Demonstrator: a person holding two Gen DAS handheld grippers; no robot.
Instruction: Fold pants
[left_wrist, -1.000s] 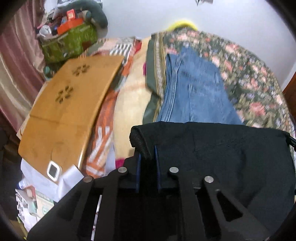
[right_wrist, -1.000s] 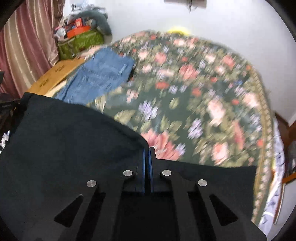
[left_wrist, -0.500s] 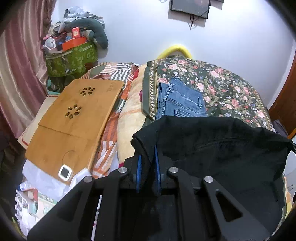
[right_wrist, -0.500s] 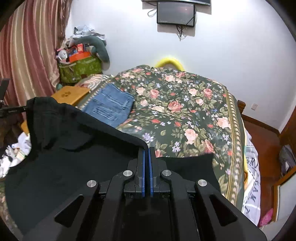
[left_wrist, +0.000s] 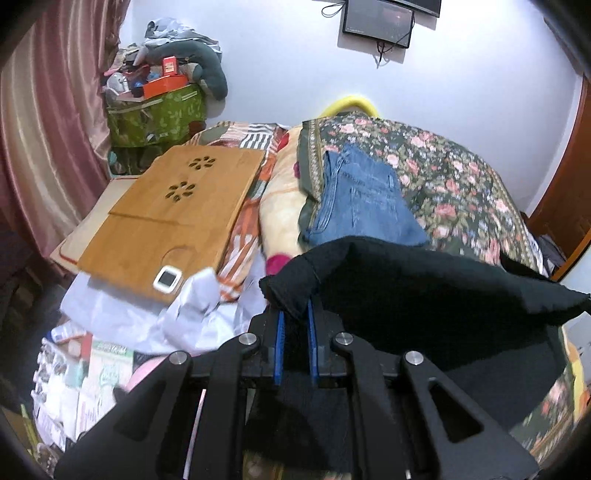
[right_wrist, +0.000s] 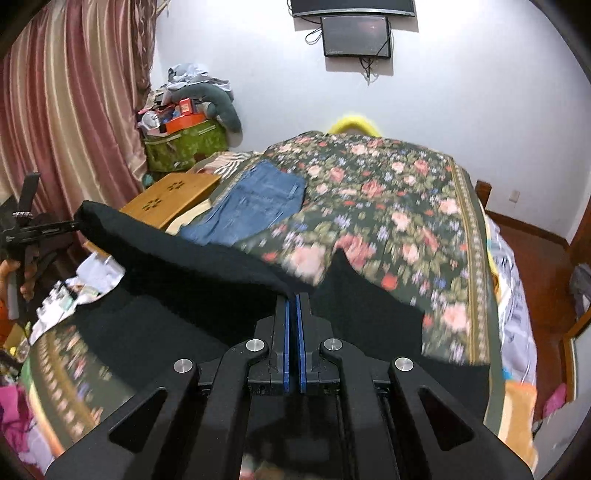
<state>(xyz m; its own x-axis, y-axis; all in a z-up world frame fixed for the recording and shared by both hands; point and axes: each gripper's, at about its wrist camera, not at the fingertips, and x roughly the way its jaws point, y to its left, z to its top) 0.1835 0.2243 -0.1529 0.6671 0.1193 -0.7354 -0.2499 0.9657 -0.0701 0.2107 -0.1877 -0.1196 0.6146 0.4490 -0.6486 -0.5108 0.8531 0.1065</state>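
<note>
Your left claw (left_wrist: 294, 314) is clamped shut on a bunched corner of the black pants (left_wrist: 424, 295) — cloth fills the gap between its blue pads. Your right claw (right_wrist: 294, 306) is pinched tight on the opposite edge of the same pants (right_wrist: 184, 266), the pads nearly meeting. The pants hang stretched between both claws, above the near end of the floral bedspread (right_wrist: 399, 206). Beyond the left claw lie folded jeans (left_wrist: 362, 199); to their left, a wooden lap desk (left_wrist: 177, 210). Farthest — a wall screen (right_wrist: 356, 37).
</note>
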